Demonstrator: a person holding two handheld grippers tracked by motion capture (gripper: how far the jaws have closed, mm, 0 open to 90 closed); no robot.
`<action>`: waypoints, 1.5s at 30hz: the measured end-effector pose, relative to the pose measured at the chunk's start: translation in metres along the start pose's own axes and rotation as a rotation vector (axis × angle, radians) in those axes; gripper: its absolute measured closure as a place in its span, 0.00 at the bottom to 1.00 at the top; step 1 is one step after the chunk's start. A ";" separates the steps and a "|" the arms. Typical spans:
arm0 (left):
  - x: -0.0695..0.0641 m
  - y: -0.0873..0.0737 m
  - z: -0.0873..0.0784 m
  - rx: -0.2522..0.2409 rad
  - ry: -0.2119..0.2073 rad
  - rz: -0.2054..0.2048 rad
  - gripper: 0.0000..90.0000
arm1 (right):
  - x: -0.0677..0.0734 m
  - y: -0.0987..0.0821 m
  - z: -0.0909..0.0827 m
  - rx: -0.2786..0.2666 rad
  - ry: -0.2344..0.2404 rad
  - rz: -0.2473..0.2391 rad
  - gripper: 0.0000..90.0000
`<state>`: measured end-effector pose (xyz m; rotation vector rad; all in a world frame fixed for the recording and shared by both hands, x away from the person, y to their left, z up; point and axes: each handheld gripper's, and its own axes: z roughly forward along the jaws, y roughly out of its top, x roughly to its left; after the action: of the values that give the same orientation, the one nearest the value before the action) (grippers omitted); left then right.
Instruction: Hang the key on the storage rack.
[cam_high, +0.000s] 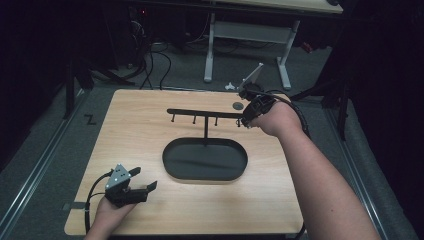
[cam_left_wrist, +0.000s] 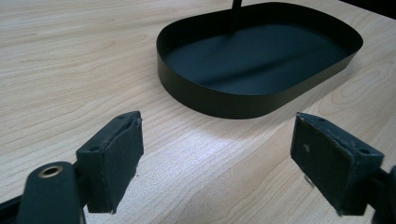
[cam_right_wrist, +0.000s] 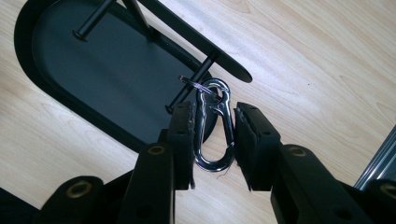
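Observation:
A black stand rises from an oval tray (cam_high: 170, 150) at the table's middle, and its crossbar (cam_high: 200, 113) carries several downward pegs. At the bar's right end my right gripper (cam_high: 245, 121) is shut on a silver carabiner (cam_right_wrist: 212, 164). The carabiner's small wire ring (cam_right_wrist: 191, 83) sits at the end peg (cam_right_wrist: 198, 79); I cannot tell whether it is threaded on. My left gripper (cam_high: 144, 178) lies near the front left of the table, open with nothing between its pads (cam_left_wrist: 116, 158), and faces the tray wall (cam_left_wrist: 224, 100).
A small grey disc (cam_high: 238, 105) lies on the table behind the bar's right end. Beyond the table's far edge stand white desk legs (cam_high: 209, 50) and floor cables (cam_high: 155, 65). Bare wood (cam_high: 130, 130) spreads left of the tray.

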<state>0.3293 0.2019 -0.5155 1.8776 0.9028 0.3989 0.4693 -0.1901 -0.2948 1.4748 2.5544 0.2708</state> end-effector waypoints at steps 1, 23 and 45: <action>0.000 0.000 0.000 0.000 0.000 0.000 0.20 | 0.000 0.000 0.001 0.000 -0.005 0.003 0.76; -0.001 0.000 0.001 -0.001 -0.004 0.003 0.20 | 0.000 -0.003 -0.004 -0.017 -0.013 0.011 0.75; -0.002 0.000 0.001 0.002 -0.007 0.003 0.20 | -0.002 -0.014 0.003 -0.016 -0.025 0.039 0.66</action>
<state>0.3292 0.1998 -0.5155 1.8808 0.8963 0.3934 0.4597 -0.1981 -0.3011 1.5139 2.5005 0.2760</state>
